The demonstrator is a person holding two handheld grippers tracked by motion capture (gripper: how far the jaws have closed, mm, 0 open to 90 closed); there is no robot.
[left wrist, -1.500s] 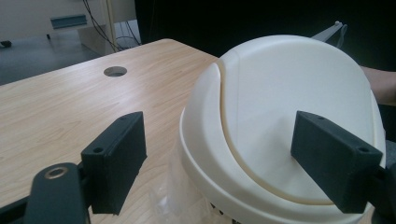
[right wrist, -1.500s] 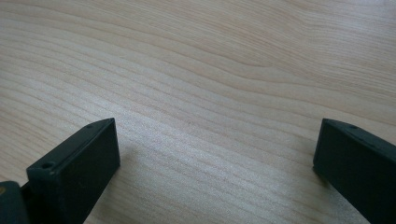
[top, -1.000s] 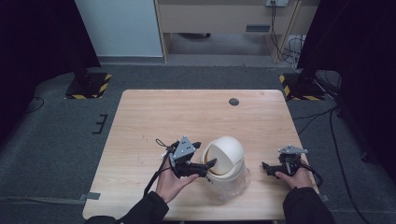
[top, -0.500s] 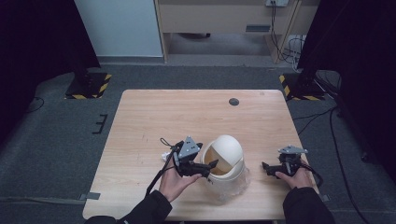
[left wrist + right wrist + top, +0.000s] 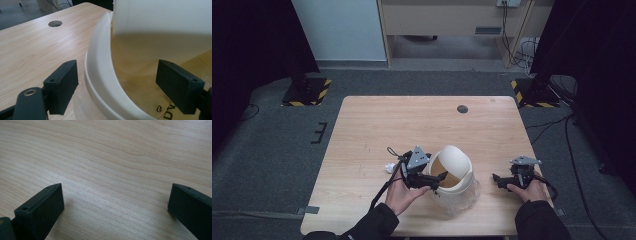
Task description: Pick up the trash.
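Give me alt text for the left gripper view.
The left hand-held gripper is open, its two black jaws straddling the rim of a white bin, one jaw outside, one over the tan interior. Behind lies a wooden table with a round hole.

The high view looks forward and down from above the near side, taking in the whole table point(image 5: 377, 125) and the floor beyond. The left gripper view sits very close to the bin point(image 5: 100, 75), facing along the tabletop toward the far hole point(image 5: 55, 23); that bin point(image 5: 455, 170) and hole point(image 5: 462, 109) also appear in the high view. The right gripper view looks steeply down at bare table wood point(image 5: 112, 170) from close up, at the near right.
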